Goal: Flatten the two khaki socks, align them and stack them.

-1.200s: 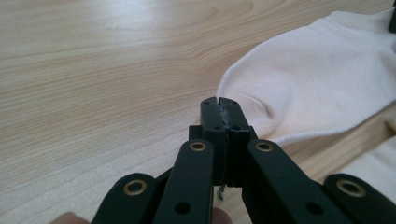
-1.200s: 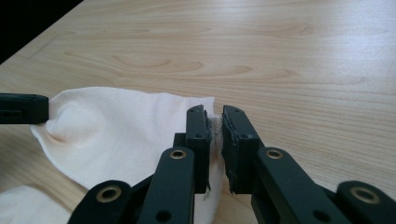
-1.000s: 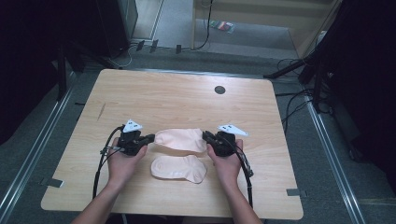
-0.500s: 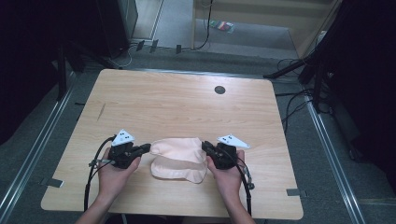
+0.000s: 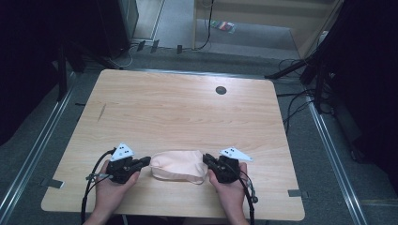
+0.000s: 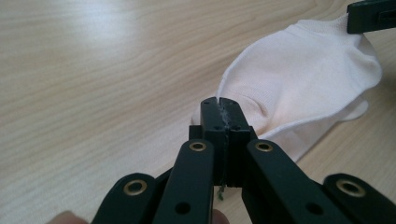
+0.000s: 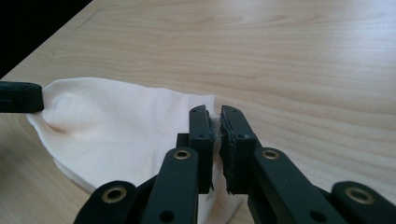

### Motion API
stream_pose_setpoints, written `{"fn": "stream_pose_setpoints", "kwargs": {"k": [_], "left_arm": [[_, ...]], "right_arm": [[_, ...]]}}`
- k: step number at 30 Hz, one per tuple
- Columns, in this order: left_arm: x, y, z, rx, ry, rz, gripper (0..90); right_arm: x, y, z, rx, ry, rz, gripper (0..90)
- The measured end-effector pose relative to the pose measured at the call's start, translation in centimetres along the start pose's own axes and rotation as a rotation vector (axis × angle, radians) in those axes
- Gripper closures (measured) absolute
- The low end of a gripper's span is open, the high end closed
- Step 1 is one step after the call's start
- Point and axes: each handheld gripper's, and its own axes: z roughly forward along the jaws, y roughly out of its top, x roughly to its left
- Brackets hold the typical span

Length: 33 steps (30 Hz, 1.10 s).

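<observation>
A pale pink sock (image 5: pixel 180 164) lies stretched near the table's front edge, on top of a second sock whose edge (image 5: pixel 184 178) peeks out below it. My left gripper (image 5: pixel 148 161) is shut on the upper sock's left end; its jaws (image 6: pixel 225 105) pinch the fabric (image 6: pixel 303 79). At the sock's right end my right gripper (image 5: pixel 205 159) is shut on it too, with cloth (image 7: pixel 116 126) caught between the jaws (image 7: pixel 215 116). The lower sock's edge (image 7: pixel 70 172) shows beneath. Each gripper view shows the other gripper's tip at the sock's far end.
The wooden table (image 5: pixel 187 112) has a dark round hole (image 5: pixel 220 90) near its far edge. Cables (image 5: pixel 89 192) trail from both grippers toward the front edge. Grey floor and metal rails surround the table.
Both grippers have moved toward the front edge, carrying the far sock. It now lies over the near sock instead of beyond it.
</observation>
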Motion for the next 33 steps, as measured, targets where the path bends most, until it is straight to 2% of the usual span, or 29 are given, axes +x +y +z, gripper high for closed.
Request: {"fn": "stream_pose_setpoints", "kwargs": {"k": [6, 11, 18, 23, 28, 33], "left_arm": [[0.0, -0.6, 0.3, 0.012, 0.006, 0.006, 90.0], [0.2, -0.9, 0.8, 0.014, 0.008, -0.009, 90.0], [0.0, -1.0, 1.7, 0.026, 0.016, -0.003, 90.0], [0.4, -1.1, 1.7, 0.03, 0.017, -0.012, 90.0], [0.4, -1.3, 1.6, 0.043, 0.031, 0.011, 90.0], [0.7, -1.1, 0.6, 0.012, 0.034, 0.004, 90.0]], "right_arm": [[0.2, -0.6, -0.2, -0.006, 0.007, 0.017, 84.3], [0.5, -1.2, -0.2, -0.007, -0.002, -0.004, 84.3], [0.3, -1.4, 0.2, -0.009, -0.013, 0.006, 84.2], [0.4, -1.6, 0.2, 0.005, -0.006, 0.005, 84.1], [0.3, -2.0, 0.5, 0.031, -0.015, 0.007, 84.1], [0.3, -1.6, -0.3, 0.004, -0.013, 0.004, 85.6]]}}
